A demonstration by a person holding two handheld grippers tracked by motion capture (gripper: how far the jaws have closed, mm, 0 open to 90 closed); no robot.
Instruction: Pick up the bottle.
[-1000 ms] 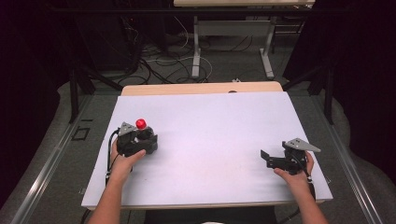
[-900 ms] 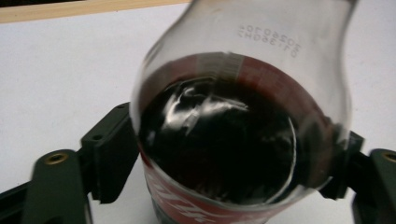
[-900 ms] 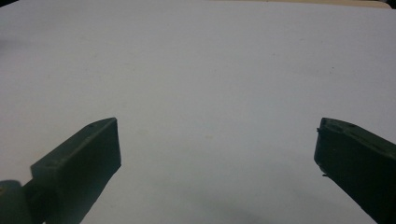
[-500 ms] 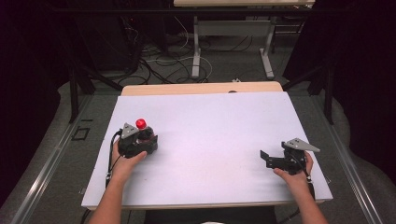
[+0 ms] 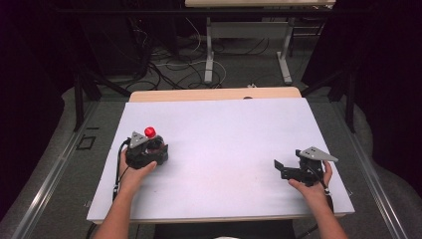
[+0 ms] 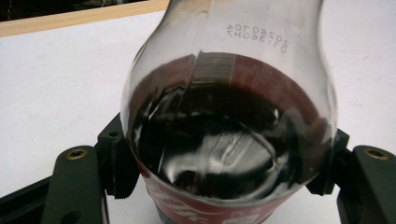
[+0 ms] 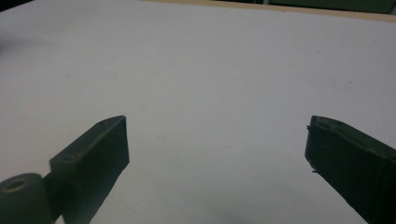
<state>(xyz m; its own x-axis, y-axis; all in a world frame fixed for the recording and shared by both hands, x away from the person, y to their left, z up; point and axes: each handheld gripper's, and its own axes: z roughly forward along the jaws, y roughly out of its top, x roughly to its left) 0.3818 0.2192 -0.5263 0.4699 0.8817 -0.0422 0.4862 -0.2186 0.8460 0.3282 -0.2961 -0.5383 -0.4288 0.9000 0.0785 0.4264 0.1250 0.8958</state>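
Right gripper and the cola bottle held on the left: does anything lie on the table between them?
Nothing: in the high view, only bare white table top stretches from the cola bottle to the right gripper.

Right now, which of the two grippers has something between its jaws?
The left gripper: its jaws are closed on the red-capped cola bottle. The right gripper stands open over bare table.

- Bottle (image 6: 229,121), clear shoulder above the dark drink: two-line printed code, seen mirrored through the plastic; it appears to read "20260104" over "01:36GH7", the second line uncertain.
- Bottle, red label (image 6: 201,212) around the body: white script lettering, cut off at the lower edge of the left gripper view, not legible; barcode strip at the label's top, digits unreadable.
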